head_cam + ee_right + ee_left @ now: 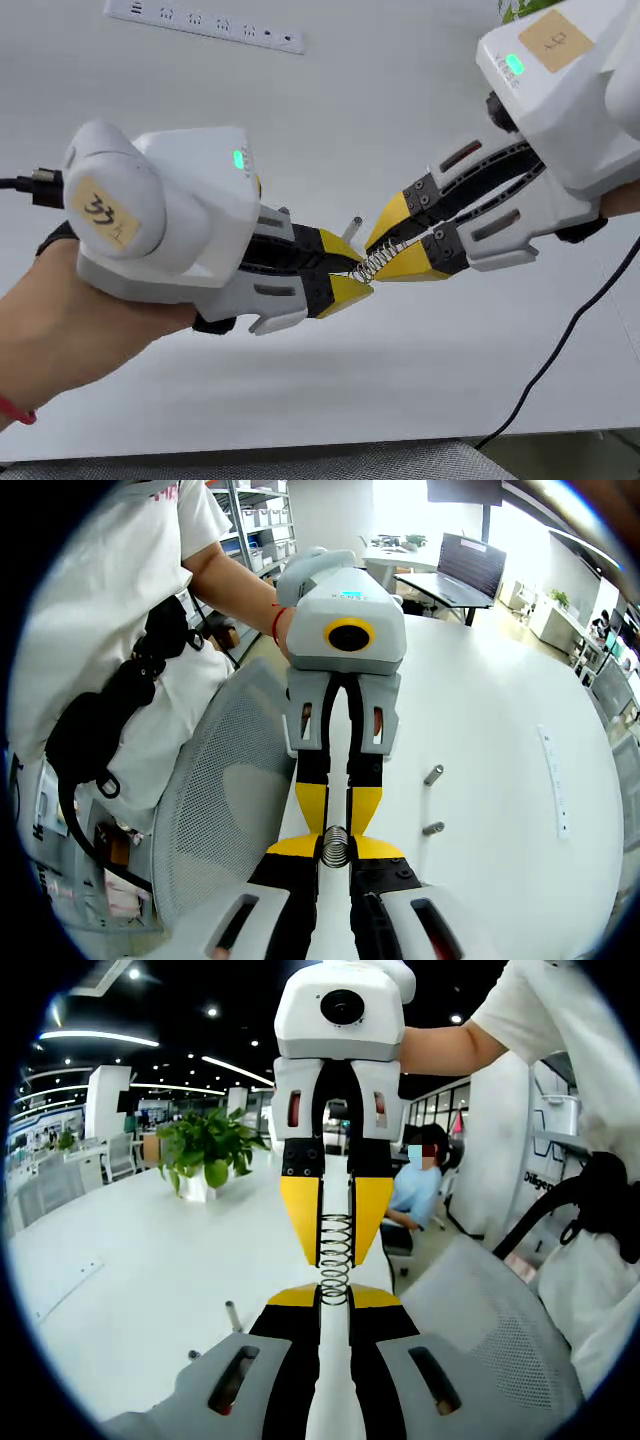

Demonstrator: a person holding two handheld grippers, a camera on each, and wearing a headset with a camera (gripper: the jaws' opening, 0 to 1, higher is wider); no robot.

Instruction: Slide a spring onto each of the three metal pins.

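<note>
- Right claw (375, 260) clamped on spring (335, 1250); left claw (360, 275) together at its 8 o'clock end
- Risk: misaligned tips could buckle it, flicking it away

Table (330, 385): bare at 6 o'clock of the spring (375, 263). Obstructions: upright pin (355, 225) close at 12; power strip (205, 25) well apart at 11; cable (560, 360) at 4.
</note>
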